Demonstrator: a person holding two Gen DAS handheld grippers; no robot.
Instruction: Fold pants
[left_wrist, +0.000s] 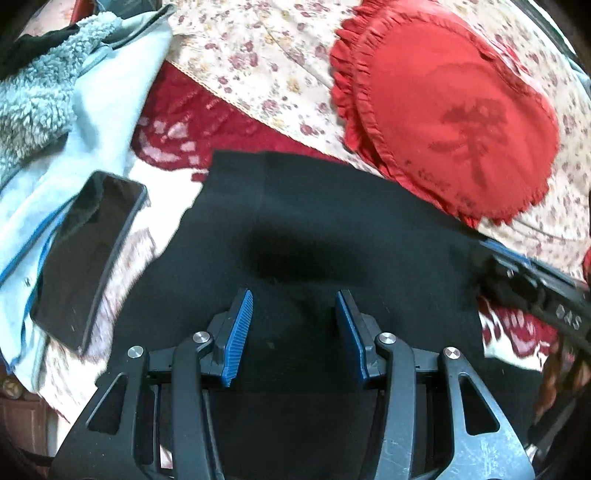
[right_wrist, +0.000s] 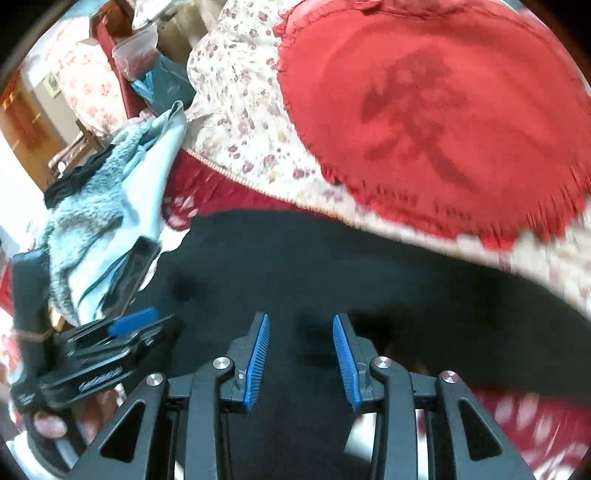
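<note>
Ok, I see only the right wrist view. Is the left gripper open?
Observer: Yes, the left gripper is open, with nothing between its fingers; the pants lie under it.
Operator: And the dark thing beside it?
Observer: A phone, screen up, partly on the pale blue cloth.
Operator: Does it touch the pants?
Observer: No, a strip of sheet shows between them.

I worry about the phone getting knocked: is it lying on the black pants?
No, the phone lies on the pale blue garment, left of the pants.
</note>
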